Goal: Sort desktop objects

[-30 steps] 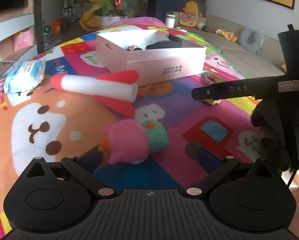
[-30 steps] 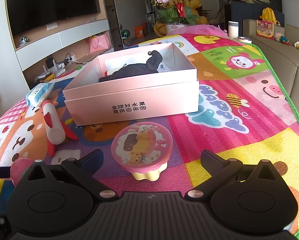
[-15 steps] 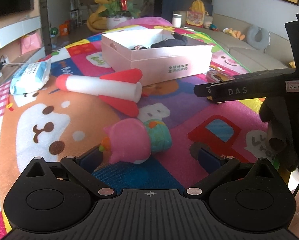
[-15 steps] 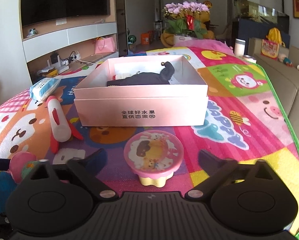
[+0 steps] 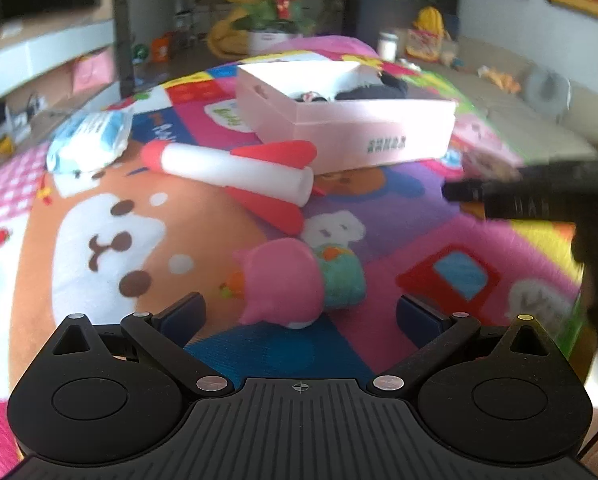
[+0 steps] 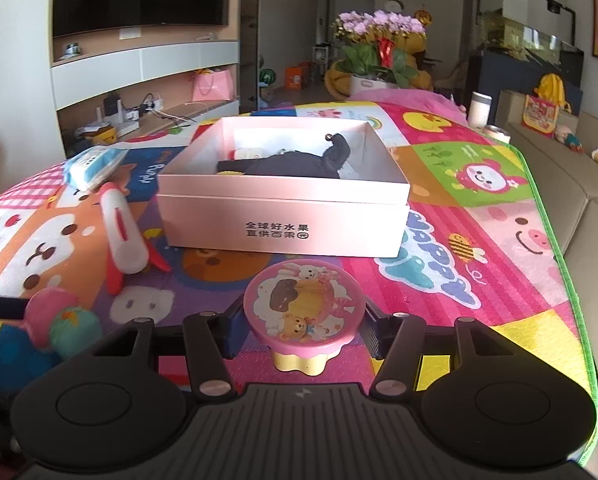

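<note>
— Where is the little round toy?

— The pink-lidded cake toy (image 6: 301, 314), with a rabbit and a bear printed on its top and a yellow scalloped base, sits between the fingers of the right gripper (image 6: 300, 330). The pads press against its lid on both sides, so that claw is clenched on it. It is just in front of the pink box (image 6: 283, 216), on the purple patch of the cartoon play mat (image 6: 479, 216).

— And the box itself?

— Open-topped, with dark printed characters on its near wall. A dark soft thing (image 6: 299, 162) lies inside (I cannot tell what it is).

— What about the other claw?

— The left gripper (image 5: 301, 316) is spread wide, holding nothing. A pink toy with a teal body (image 5: 295, 282) lies on the mat between and just ahead of its fingertips, touching neither. The view is blurred.

— Anything else lying about?

— A white foam rocket with red fins (image 5: 235, 174) lies on its side, beyond the pink toy and near the box's left corner. A blue and white tissue pack (image 5: 89, 142) is farther left, well apart from the box. In the left wrist view the right gripper (image 5: 531, 196) shows as a dark bar at the right edge.

— And behind the mat?

— A pot of purple flowers (image 6: 379, 48) stands at the far end.
</note>
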Demonstrator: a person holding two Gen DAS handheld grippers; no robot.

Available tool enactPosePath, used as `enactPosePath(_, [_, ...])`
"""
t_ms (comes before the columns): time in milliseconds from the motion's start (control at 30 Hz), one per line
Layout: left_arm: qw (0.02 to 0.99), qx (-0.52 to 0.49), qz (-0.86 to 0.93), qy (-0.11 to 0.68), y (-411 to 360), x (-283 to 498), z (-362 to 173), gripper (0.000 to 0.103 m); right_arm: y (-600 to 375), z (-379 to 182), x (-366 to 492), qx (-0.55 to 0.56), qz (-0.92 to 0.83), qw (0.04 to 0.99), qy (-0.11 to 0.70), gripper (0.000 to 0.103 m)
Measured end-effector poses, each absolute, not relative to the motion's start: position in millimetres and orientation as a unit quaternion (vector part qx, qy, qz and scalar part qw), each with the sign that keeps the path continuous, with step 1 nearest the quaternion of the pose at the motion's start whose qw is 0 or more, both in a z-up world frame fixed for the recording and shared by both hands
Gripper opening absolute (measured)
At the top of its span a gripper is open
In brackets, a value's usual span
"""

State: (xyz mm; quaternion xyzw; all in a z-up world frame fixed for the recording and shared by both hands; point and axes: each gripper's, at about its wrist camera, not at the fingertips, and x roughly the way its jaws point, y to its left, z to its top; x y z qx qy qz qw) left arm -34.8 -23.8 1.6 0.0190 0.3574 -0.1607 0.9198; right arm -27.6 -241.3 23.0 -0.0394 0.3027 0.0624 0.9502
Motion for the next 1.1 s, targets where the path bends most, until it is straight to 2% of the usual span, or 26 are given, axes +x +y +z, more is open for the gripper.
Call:
enactPosePath(433, [0.928, 0.037, -0.119, 0.351, -37.9, -23.6, 5.0, 0.101, -245.1, 21.4, -39.8, -0.039, 0.063, 0.949, 0.308, 0.056])
enactPosePath(467, [0.928, 0.039, -0.12, 0.351, -38.5, -24.4, 5.1, 0.095, -245.1, 22.1, -41.0, -0.04, 0.064, 0.949, 0.308, 0.056])
enactPosePath(500, [0.927, 0.043, -0.12, 0.352, -39.6, -25.3, 5.4, 0.083, -245.0, 23.1, -42.2, -0.04, 0.065, 0.949, 0.307, 0.056])
enactPosePath(533, [0.926, 0.045, -0.119, 0.355, -40.5, -25.9, 5.5, 0.08, -245.1, 24.6, -44.0, -0.04, 0.067, 0.949, 0.306, 0.056])
enactPosePath(867, [0.929, 0.059, -0.15, 0.334, -45.3, -56.7, 26.2, 0.077, -255.3, 54.0, -71.7, -0.037, 0.101, 0.952, 0.286, 0.056])
enactPosePath(1100, [0.947, 0.088, -0.197, 0.24, -59.2, -55.3, 86.9, 0.077, -287.1, 110.5, -75.8, -0.044, 0.109, 0.962, 0.246, 0.056])
